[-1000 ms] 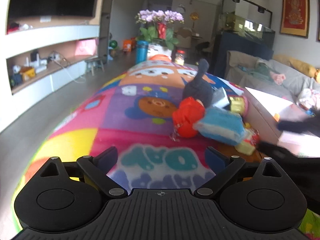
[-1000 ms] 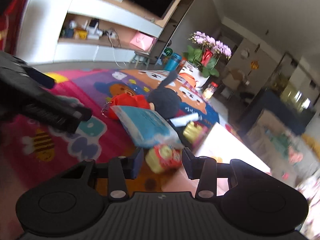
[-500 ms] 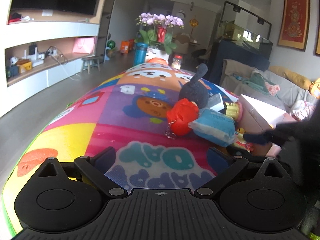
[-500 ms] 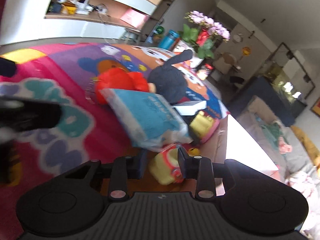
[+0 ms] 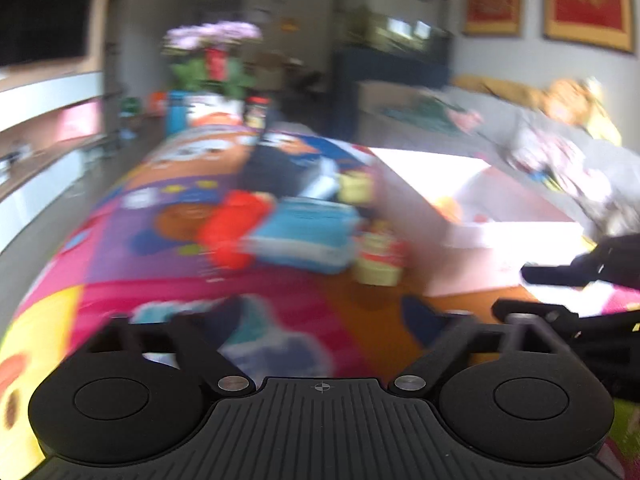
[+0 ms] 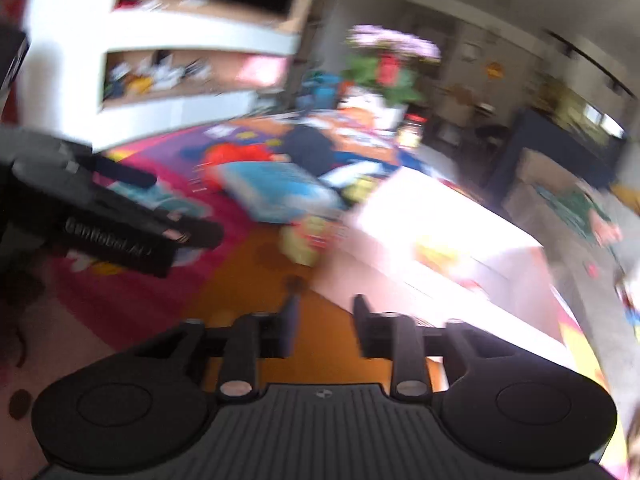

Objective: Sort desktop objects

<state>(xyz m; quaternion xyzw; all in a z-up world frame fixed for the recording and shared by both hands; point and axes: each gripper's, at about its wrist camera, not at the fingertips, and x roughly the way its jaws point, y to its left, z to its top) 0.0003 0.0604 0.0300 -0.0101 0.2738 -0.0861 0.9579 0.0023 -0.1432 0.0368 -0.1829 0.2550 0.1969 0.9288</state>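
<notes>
On the colourful mat [image 5: 132,288] lies a heap: a red plush [image 5: 236,232], a blue tissue pack [image 5: 308,236], a dark plush [image 5: 280,168] and a small yellow and red toy [image 5: 378,256]. Both views are motion-blurred. My left gripper [image 5: 320,316] hangs short of the heap, its jaws closing with nothing between them. My right gripper [image 6: 326,320] is over the orange part of the mat, jaws opening a little and empty. The yellow toy [image 6: 304,240] lies ahead of it, beside the white box [image 6: 440,240]. The tissue pack [image 6: 276,192] and red plush [image 6: 240,156] lie further back.
The white open box [image 5: 460,208] stands right of the heap. A flower pot [image 5: 212,64] and a blue bottle [image 5: 176,116] stand at the mat's far end. A sofa [image 5: 540,128] lies to the right, shelves [image 6: 160,76] to the left. My left gripper [image 6: 120,208] reaches in at left.
The right gripper has drawn back from the yellow toy that was between its fingers and its jaws have parted slightly. The left gripper has swung rightward and its jaws look narrower. Both views are blurred.
</notes>
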